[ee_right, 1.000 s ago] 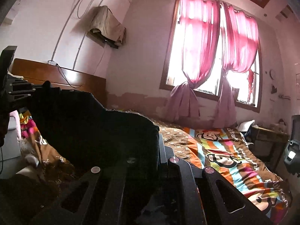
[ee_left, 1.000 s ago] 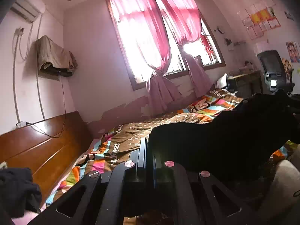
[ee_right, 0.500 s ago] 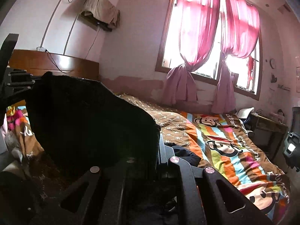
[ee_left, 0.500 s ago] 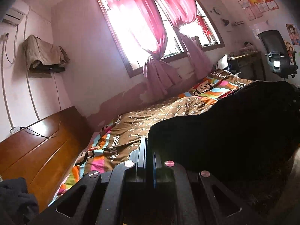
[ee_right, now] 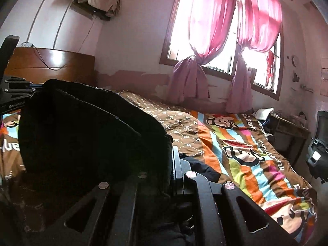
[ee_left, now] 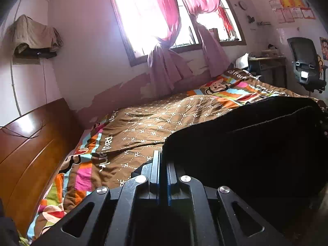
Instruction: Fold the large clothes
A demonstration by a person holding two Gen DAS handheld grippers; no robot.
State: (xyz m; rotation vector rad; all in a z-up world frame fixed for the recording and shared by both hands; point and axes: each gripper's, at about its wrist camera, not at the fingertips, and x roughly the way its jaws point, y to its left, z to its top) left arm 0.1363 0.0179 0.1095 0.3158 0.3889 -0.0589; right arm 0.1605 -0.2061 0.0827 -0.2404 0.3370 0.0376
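Both grippers, left (ee_left: 163,164) and right (ee_right: 173,160), are lowering the pinched black fleece garment (ee_left: 246,143) toward the patterned bed (ee_left: 143,123), finishing a fold.

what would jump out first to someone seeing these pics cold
The big black garment stretched between the left gripper and right gripper, both clamped on it, fills the foreground. Behind it glow pink curtains at the bright window, above the striped cartoon-monkey bedspread.

Black garment (ee_left: 256,143): matt, fuzzy cloth. Bedspread (ee_left: 155,123): printed soft fabric. Headboard (ee_left: 26,143): glossy varnished wood. Left gripper (ee_left: 163,164): matt black plastic, shiny metal screws.
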